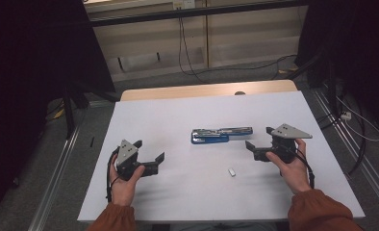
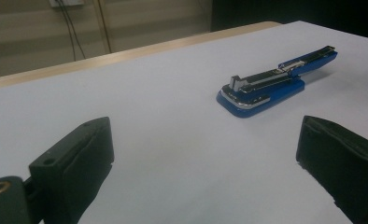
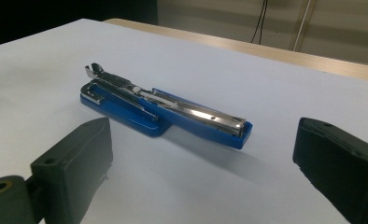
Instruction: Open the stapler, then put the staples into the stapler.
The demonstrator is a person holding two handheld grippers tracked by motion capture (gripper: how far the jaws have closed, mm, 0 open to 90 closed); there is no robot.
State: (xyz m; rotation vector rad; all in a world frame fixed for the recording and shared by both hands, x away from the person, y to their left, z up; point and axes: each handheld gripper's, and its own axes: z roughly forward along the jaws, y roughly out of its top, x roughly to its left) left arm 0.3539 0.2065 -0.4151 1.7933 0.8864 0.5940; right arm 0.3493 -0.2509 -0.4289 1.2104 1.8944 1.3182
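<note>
On a white-topped desk (image 1: 178,192), seen from the high view, a blue stapler (image 1: 221,135) lay near the middle, its length running side to side. Its metal top was folded back flat, so the silver staple channel faced upward along the blue base. A person sat at the near edge, forearms in rust-coloured sleeves (image 1: 317,211) coming in from below, each hand holding a set of black tongs.

The left tongs (image 1: 151,156) sat low at the near left of the desk, pointed toward the middle, well apart from the stapler. Their two jaws stood wide apart with nothing between them. In the left gripper view, the stapler (image 2: 278,79) lay ahead and to the right on bare desk surface, untouched.

The right tongs (image 1: 258,139) were held at the right side, pointed leftward, near the stapler's right end but not touching it. Their jaws also stood wide and held nothing. In the right gripper view, the stapler (image 3: 166,107) lay ahead between the two black jaws, farther off, with its shiny channel catching the light.

A small white piece (image 1: 232,172) rested on the desk nearer the person than the stapler, between the two hands and closer to the right one; what it was could not be told.
</note>
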